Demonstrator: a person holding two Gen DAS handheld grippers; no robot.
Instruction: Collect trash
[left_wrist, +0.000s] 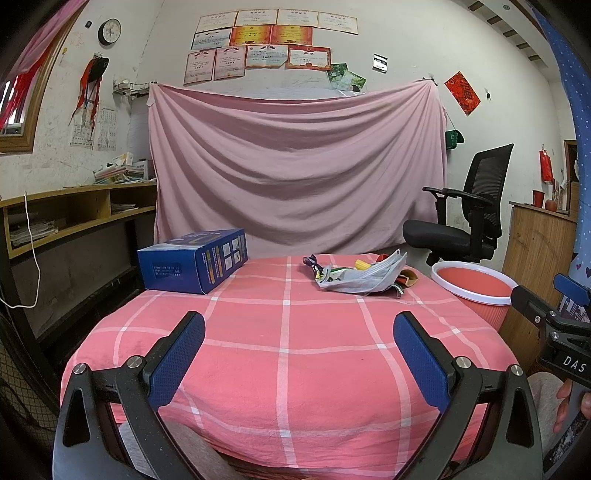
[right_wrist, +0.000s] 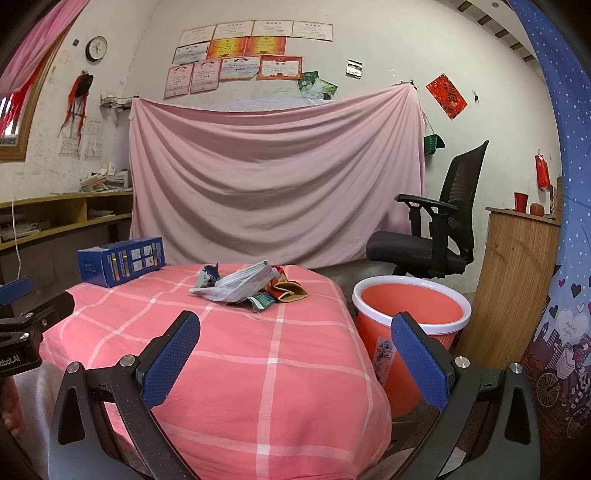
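Table (left_wrist: 284, 350) under a pink checked cloth, before a hung pink sheet. The pile of wrappers (right_wrist: 251, 286) lies untouched at its far side, near the empty orange bin (right_wrist: 410, 314). Left claw (left_wrist: 299, 354) and right claw (right_wrist: 295, 354) both gape wide, holding nothing; collecting has not begun.

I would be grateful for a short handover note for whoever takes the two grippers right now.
Left gripper: open, holds nothing, low over the near side of the checked cloth.
Right gripper: open, holds nothing, at the cloth's right edge.
Trash pile: wrappers and a clear bag, on the far part of the cloth.
Red bin: on the floor to the right; no trash shows inside.
Blue box: far left.
Done: nothing visible. Left: move the whole pile into the bin.
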